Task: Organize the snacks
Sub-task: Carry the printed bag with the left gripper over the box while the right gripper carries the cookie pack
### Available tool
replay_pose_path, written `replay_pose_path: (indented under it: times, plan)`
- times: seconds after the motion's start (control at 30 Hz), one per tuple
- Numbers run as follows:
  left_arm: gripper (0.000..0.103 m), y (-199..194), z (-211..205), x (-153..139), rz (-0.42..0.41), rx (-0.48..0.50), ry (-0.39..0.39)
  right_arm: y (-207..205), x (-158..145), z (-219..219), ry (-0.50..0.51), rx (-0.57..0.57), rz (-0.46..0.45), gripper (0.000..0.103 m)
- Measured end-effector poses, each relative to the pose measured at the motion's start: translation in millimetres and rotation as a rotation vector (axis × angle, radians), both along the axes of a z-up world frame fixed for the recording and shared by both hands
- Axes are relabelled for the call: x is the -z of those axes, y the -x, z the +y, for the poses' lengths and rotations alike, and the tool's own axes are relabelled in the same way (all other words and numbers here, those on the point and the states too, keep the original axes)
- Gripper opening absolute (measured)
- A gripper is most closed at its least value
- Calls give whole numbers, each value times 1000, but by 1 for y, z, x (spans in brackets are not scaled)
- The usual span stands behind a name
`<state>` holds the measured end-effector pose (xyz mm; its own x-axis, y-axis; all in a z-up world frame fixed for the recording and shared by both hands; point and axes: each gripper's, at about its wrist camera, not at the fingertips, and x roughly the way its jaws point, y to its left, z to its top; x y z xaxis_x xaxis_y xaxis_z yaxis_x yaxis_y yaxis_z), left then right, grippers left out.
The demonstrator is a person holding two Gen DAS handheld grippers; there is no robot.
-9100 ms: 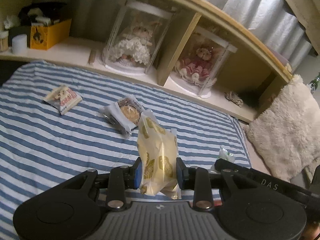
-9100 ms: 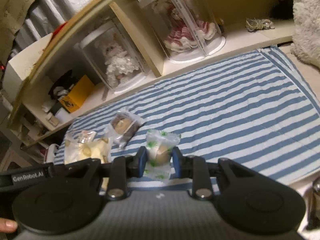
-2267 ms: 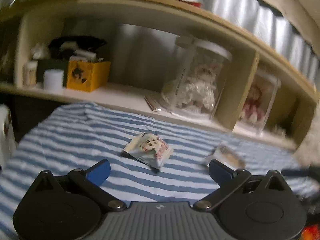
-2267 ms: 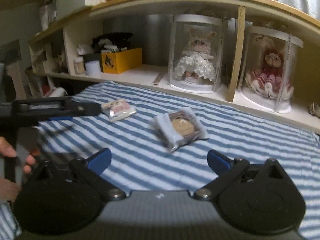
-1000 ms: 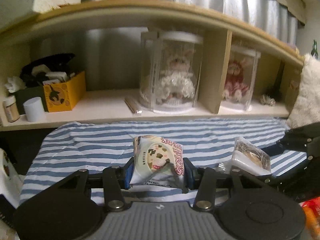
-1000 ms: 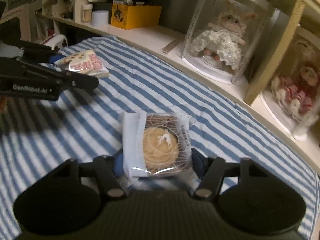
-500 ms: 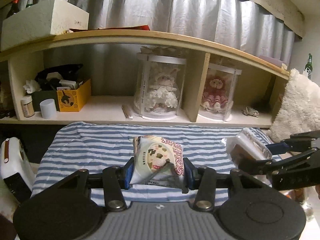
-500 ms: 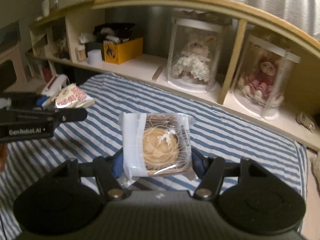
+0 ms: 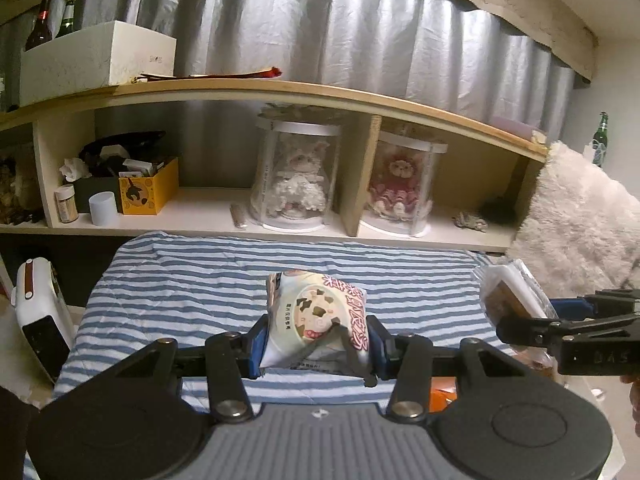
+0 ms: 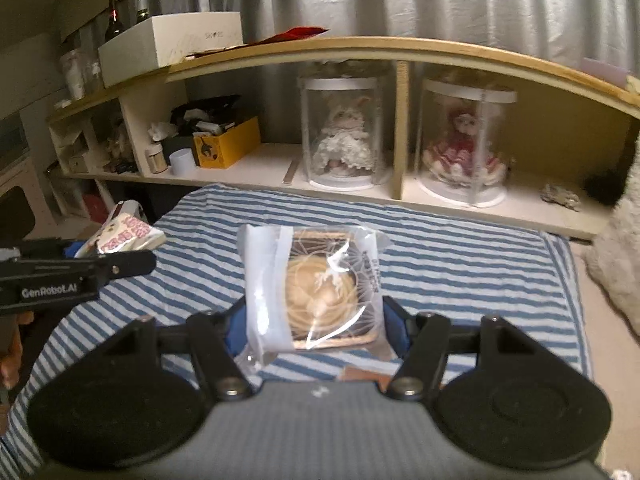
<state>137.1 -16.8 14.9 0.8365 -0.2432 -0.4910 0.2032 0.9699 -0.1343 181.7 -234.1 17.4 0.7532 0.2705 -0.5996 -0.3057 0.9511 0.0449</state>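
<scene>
My left gripper (image 9: 316, 340) is shut on a white and pink printed snack packet (image 9: 316, 316) and holds it up above the blue-and-white striped cloth (image 9: 180, 280). My right gripper (image 10: 316, 320) is shut on a clear-wrapped pastry in a brown tray (image 10: 316, 288), also held above the cloth (image 10: 460, 256). The right gripper with its pastry (image 9: 512, 300) shows at the right edge of the left wrist view. The left gripper with its packet (image 10: 124, 236) shows at the left of the right wrist view.
A wooden shelf (image 9: 280, 92) runs behind the cloth with two doll display cases (image 9: 296, 184), a yellow box (image 9: 148, 188) and a white cup (image 9: 103, 208). A fluffy white cushion (image 9: 580, 220) lies at the right. A white device (image 9: 40, 312) stands left of the cloth.
Both grippers have lifted and pulled back from the cloth, each still holding its snack. More of the curtain and upper shelf now shows.
</scene>
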Motion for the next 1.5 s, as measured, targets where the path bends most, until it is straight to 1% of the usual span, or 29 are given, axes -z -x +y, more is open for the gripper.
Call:
replay_pose_path:
  times: [0.17, 0.37, 0.53, 0.7, 0.9, 1.33, 1.5]
  plan:
    - [50, 26, -16, -6, 8, 18, 17, 30, -7, -15, -7, 35, -17, 70]
    - [50, 50, -38, -8, 14, 40, 13, 59, -12, -36, -18, 70, -19, 71]
    - [50, 66, -58, -10, 15, 62, 15, 80, -13, -56, -24, 100, -18, 71]
    - [50, 79, -81, -9, 17, 88, 27, 99, -10, -76, -9, 132, -17, 71]
    - [50, 88, -113, 2, 39, 127, 60, 121, -1, -108, -4, 176, -4, 71]
    - [50, 96, -177, 34, 117, 195, 127, 150, 28, -173, 26, 262, 52, 71]
    - [50, 97, -198, 55, 167, 206, 142, 153, 38, -191, 19, 274, 90, 71]
